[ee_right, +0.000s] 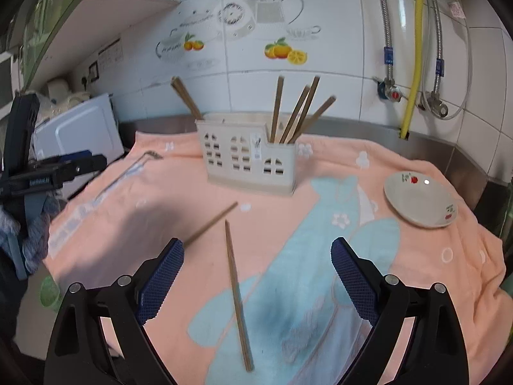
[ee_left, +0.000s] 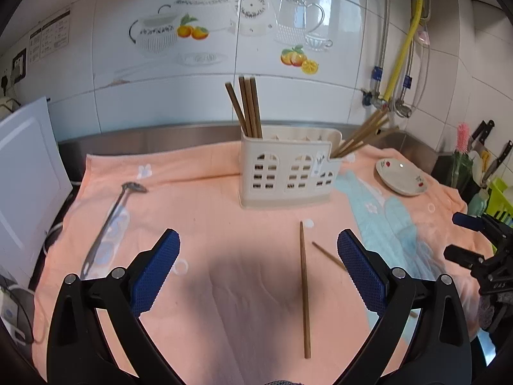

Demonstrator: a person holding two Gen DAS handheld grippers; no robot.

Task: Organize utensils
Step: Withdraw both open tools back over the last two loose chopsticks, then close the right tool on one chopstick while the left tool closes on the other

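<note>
Two loose chopsticks [ee_left: 304,288] lie on the peach towel [ee_left: 208,224] near the table's front edge, one [ee_right: 237,295] between the right hand-held gripper's [ee_right: 257,276] spread fingers, the other [ee_right: 211,223] slanting just left of it. Behind them stands the cream holder [ee_left: 285,173] with chopsticks upright at both ends. A ladle [ee_left: 109,221] lies toward the towel's left edge, a small dish [ee_right: 420,202] toward its right. The left hand-held gripper [ee_left: 258,269] is open and empty, as is the right.
</note>
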